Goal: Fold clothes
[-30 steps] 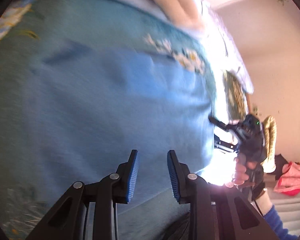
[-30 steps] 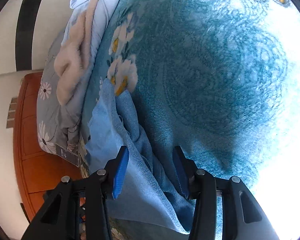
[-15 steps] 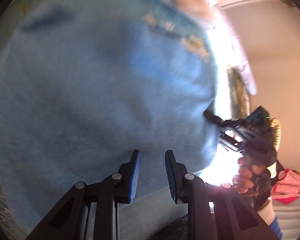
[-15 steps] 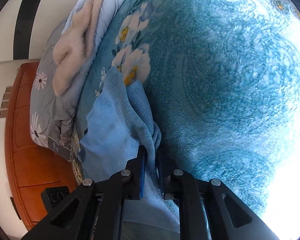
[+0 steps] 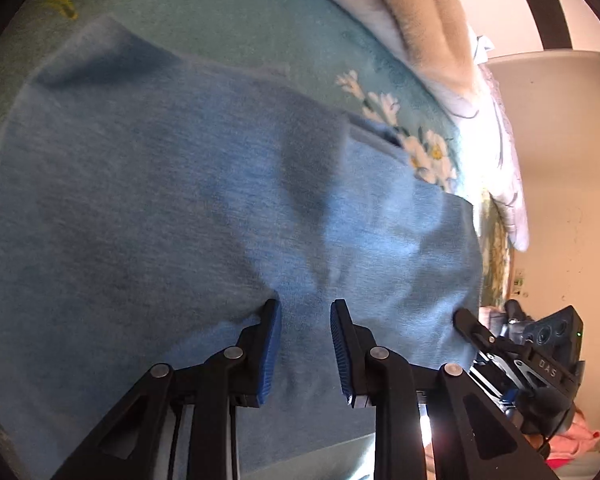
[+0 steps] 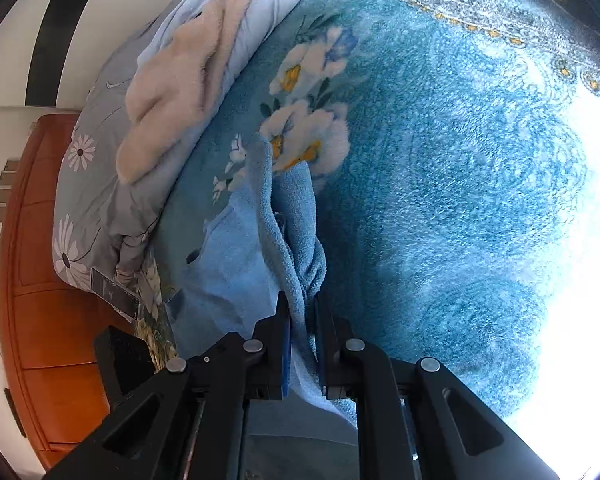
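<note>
A light blue knit garment (image 5: 204,200) lies spread on a teal flowered blanket (image 5: 228,16). My left gripper (image 5: 305,306) rests its tips on the garment's near part. Its jaws stand a little apart and are opening slightly, and their inner faces are bare. The cloth puckers at the left fingertip (image 5: 270,308). My right gripper (image 6: 300,304) is shut on a bunched edge of the blue garment (image 6: 296,224), which rises off the blanket (image 6: 460,168) in a ridge. In the left wrist view the right gripper (image 5: 462,316) pinches the garment's right corner.
A grey daisy-print quilt with a cream fleece (image 6: 172,92) is piled along the far side of the bed. An orange wooden headboard (image 6: 40,280) stands at the left. Pink cloth (image 5: 576,438) lies beyond the bed's edge at the lower right. Bright glare covers the blanket's right side.
My right jaws closed on the garment's edge and rose with it, so the cloth stands up in a ridge. The left gripper rolled a little and stayed in place on the cloth.
</note>
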